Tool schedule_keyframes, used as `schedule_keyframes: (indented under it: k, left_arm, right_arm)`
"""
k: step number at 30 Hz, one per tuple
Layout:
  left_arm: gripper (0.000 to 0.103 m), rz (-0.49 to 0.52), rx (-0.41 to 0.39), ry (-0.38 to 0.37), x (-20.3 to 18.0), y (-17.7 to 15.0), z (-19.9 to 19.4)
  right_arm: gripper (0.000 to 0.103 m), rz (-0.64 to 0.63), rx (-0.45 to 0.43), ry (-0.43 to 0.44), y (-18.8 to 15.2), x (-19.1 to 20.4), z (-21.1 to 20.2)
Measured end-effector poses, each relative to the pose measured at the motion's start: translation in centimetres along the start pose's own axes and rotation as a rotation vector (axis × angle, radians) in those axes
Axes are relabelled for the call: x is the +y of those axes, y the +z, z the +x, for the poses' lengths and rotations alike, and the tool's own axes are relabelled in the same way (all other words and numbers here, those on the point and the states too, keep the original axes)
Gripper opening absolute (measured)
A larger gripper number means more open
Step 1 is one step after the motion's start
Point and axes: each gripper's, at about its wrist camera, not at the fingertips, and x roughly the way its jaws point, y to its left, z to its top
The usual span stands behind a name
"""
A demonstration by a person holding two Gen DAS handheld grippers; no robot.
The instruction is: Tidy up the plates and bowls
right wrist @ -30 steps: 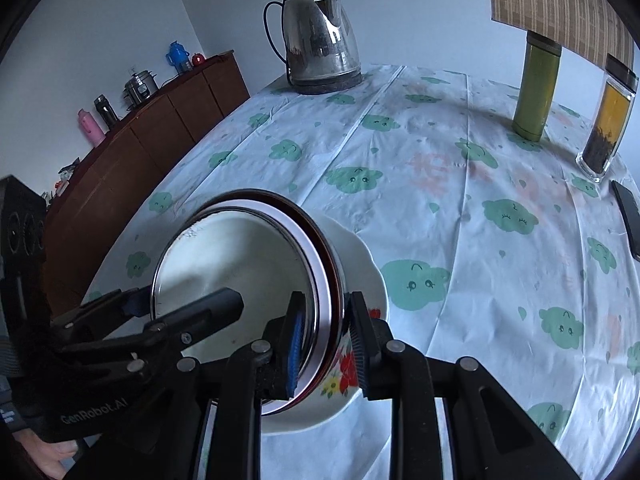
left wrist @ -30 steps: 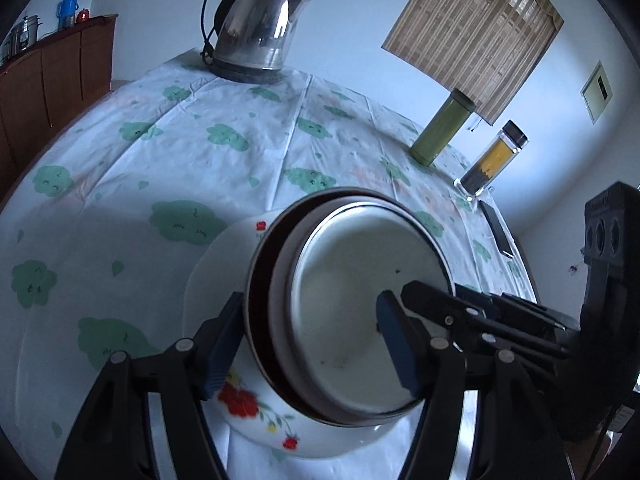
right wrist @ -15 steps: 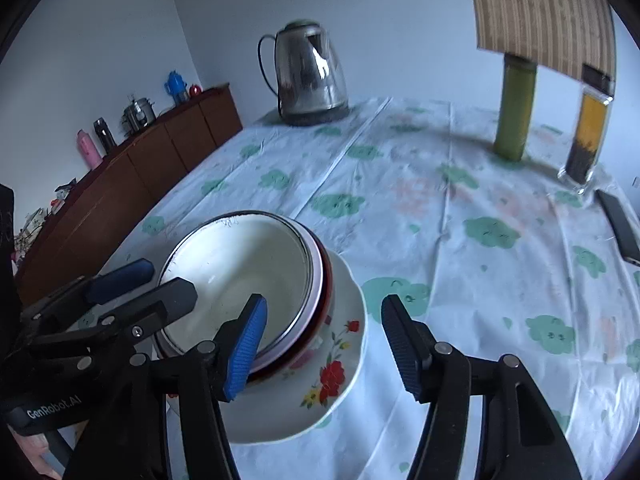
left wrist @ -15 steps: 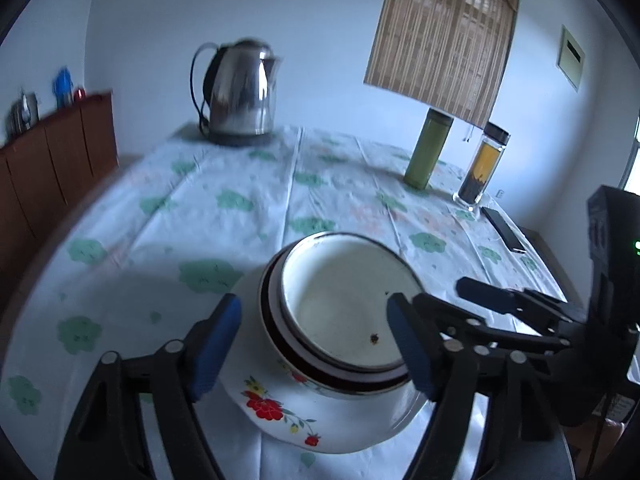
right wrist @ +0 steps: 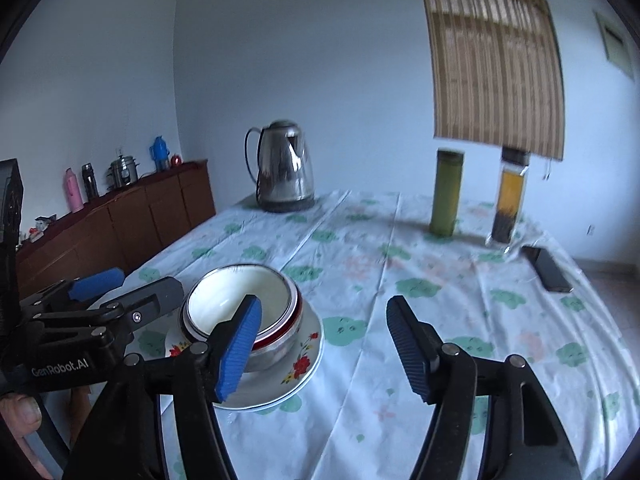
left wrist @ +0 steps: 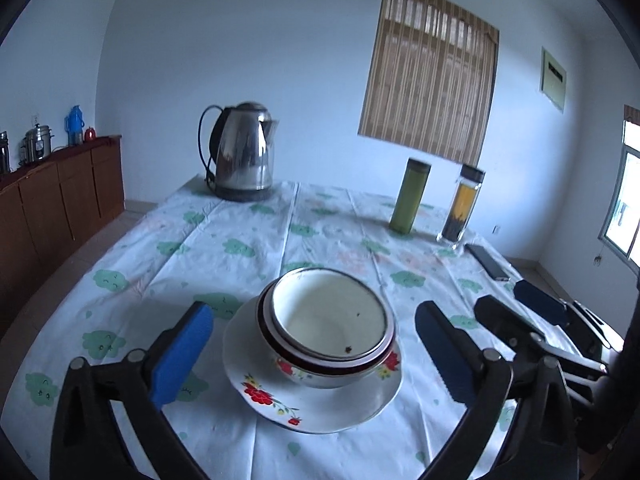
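A stack of dishes sits near the front of a tabletop [left wrist: 248,248] covered with a cloth printed with green clouds. The stack is a white bowl [left wrist: 330,318] nested inside a red-rimmed bowl [left wrist: 316,372], both resting on a flowered plate [left wrist: 280,400].

The left tool [left wrist: 314,354] is spread wide; its jaws have just been opening. The stack lies straight ahead of it, framed between its two blue pads without touching either. The right tool [right wrist: 320,340] is also spread, its jaws likewise just opened, with only bare cloth between them. From this tool the stack lies ahead and to the left, partly behind its left pad. Neither tool holds anything.

The left tool looks better lined up on the stack; the right would need to swing leftward to reach it. The dishes are round, so no long axis dictates the approach.

Farther back stand a steel kettle [left wrist: 242,152], a green flask [left wrist: 410,200], a glass bottle [left wrist: 460,208] and a dark phone [left wrist: 488,262], well apart from the stack.
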Motion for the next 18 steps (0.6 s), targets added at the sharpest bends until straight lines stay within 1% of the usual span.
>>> schedule_keyframes:
  k: [3,6,18]
  left_arm:
    - [0.103,-0.004,-0.022,-0.005,-0.2,0.1,-0.9]
    - [0.103,-0.002,-0.03,-0.003,-0.3,0.2,-1.4]
    - [0.103,0.018,-0.042,0.003,-0.9,-0.1,-2.7]
  right_arm:
    - [0.069,-0.002,-0.041,0.001,0.2,0.0,-1.3]
    - [0.075,0.003,-0.056,0.009,0.3,0.0,-2.0]
    - [0.075,-0.001,-0.081,0.015,0.0,0.2,-3.3]
